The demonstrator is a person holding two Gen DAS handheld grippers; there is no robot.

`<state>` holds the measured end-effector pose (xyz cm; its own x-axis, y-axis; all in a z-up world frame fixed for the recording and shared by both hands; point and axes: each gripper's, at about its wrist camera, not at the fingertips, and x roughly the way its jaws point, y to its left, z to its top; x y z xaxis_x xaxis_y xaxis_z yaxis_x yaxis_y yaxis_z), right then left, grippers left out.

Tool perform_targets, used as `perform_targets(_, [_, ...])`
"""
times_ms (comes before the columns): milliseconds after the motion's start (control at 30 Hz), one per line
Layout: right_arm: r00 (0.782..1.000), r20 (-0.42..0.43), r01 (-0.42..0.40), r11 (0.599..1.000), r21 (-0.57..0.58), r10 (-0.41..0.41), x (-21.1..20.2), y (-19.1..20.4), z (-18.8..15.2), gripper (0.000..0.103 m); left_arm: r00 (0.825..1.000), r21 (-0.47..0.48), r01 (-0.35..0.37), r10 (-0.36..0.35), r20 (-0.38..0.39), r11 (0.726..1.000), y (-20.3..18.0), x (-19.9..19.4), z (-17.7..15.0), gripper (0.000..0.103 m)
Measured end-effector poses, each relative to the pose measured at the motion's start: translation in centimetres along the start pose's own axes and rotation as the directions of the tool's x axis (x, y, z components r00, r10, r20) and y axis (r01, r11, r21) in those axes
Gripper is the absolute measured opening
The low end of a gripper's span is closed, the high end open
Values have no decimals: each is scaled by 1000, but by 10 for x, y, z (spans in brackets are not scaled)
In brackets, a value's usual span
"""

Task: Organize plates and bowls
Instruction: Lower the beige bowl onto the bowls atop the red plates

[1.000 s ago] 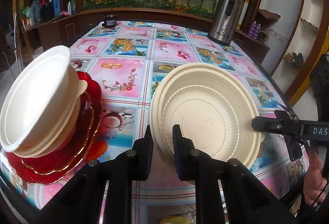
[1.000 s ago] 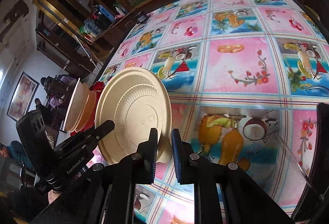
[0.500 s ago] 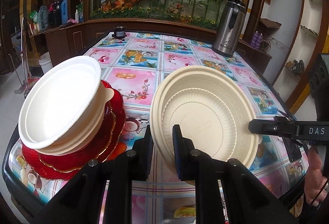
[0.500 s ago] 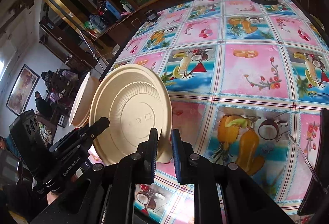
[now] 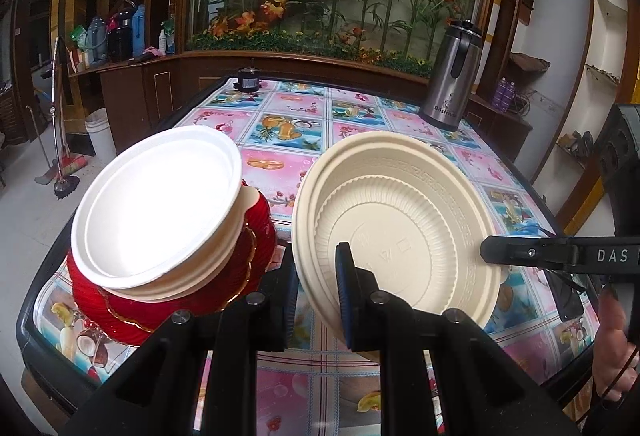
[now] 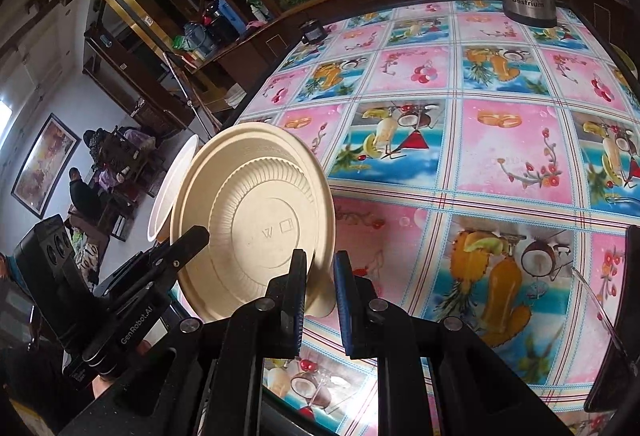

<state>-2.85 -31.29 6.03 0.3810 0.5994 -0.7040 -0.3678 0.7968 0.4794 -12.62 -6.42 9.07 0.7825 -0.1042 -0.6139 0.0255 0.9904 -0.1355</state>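
Both tongs pinch the same beige plate: the left tongs (image 5: 316, 276) are pressed onto its near rim, one finger on each face, and the right tongs (image 6: 320, 288) clamp the opposite edge in the same way. Held between the two, the plate (image 5: 400, 228) stands nearly on edge above the table (image 5: 288, 132), its ribbed underside with a raised stamp turned toward both cameras' inner side. In the left view the right tool's black finger reaches in from the right and touches the plate's far rim; in the right view the left tool's finger comes in from the lower left and meets the rim there.

Just beside the plate, to its left, a stack sits near the table's corner: a white bowl (image 5: 160, 204) nested on another pale bowl, both on a red plate (image 5: 256, 264) with a gold scalloped edge. The stack looks tilted in the fisheye. From the right camera only the rim of the white bowl (image 6: 172, 192) peeks out behind the held plate.

A steel thermos jug (image 5: 450, 76) stands at the far right of the table, on the fruit-patterned cloth. A small dark object (image 5: 246, 80) rests at the far edge.
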Motion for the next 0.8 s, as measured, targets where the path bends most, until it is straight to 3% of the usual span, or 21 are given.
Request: perform_targets(800, [999,10,-30,991,-131,32,8,75,24,16,992,-88,-76,84,97,993,53,-43,10,18])
